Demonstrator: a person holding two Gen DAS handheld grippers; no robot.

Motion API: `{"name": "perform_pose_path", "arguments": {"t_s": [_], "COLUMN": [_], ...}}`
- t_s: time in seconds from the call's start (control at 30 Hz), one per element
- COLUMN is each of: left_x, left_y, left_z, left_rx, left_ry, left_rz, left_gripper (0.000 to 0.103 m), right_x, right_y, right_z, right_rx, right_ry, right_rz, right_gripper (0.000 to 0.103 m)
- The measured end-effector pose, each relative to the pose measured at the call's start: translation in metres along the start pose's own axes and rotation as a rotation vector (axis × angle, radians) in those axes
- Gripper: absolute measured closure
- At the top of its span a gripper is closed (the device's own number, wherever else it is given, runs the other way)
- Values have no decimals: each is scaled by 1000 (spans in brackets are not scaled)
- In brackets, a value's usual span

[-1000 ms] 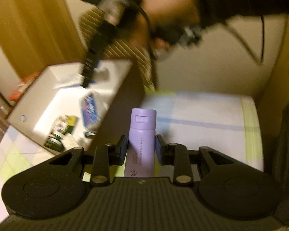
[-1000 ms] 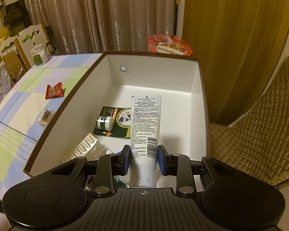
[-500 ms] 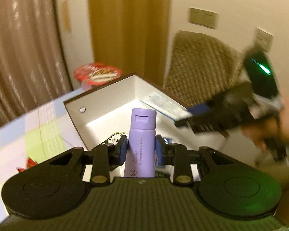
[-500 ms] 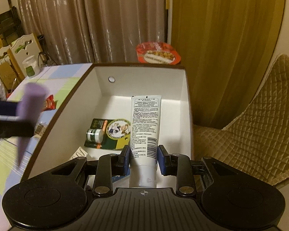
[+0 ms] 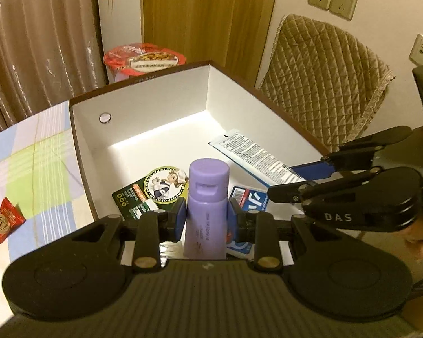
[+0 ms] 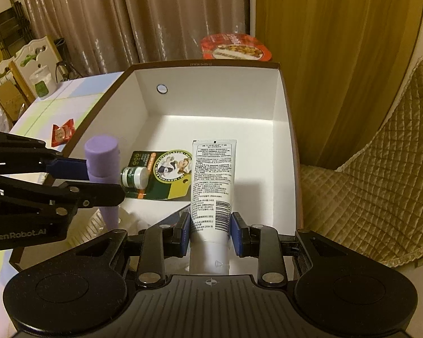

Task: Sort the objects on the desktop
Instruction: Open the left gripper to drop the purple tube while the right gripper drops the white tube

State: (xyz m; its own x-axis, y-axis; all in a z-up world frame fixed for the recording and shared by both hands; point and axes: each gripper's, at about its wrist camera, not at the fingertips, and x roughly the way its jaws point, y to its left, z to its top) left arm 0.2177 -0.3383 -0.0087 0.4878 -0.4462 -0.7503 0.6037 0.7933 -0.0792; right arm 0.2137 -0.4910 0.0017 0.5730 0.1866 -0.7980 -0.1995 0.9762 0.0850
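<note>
My left gripper [image 5: 206, 217] is shut on a purple tube [image 5: 207, 208], held cap-forward over the near end of the white box [image 5: 143, 104]. My right gripper [image 6: 210, 232] is shut on a white tube [image 6: 213, 180] with printed text, held over the same box [image 6: 211, 87]. Each gripper shows in the other's view: the right one with the white tube [image 5: 256, 157] at the right, the left one with the purple tube [image 6: 101, 157] at the left. Inside the box lie a green carded balm pack [image 6: 160, 174] and a blue packet [image 5: 249, 200].
A red snack packet [image 5: 4, 219] lies on the checked tablecloth [image 5: 28, 169] left of the box. A red instant-noodle bowl [image 5: 143, 59] stands behind the box. A quilted chair [image 5: 321, 84] is to the right. Curtains hang behind.
My left gripper has swung round with the purple tube from facing the tablecloth to over the box, beside the right gripper. The right gripper has held the white tube over the box throughout.
</note>
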Motion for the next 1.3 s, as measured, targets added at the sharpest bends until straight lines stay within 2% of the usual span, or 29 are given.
{"name": "perform_pose_path", "arguments": {"t_s": [0.73,1.3], "left_x": [-21,-58], "left_y": [14,8], "left_z": [-10,-19], "left_rx": [-23,-20], "left_ry": [-23,-70], "left_rz": [28,42], "left_gripper": [74,70], "right_x": [15,-30], "right_y": [13,25], "right_z": [4,6], "right_rx": [-11,-7], "right_ry": [18,-85], "right_rz": [14,19], "right_gripper": [74,74]}}
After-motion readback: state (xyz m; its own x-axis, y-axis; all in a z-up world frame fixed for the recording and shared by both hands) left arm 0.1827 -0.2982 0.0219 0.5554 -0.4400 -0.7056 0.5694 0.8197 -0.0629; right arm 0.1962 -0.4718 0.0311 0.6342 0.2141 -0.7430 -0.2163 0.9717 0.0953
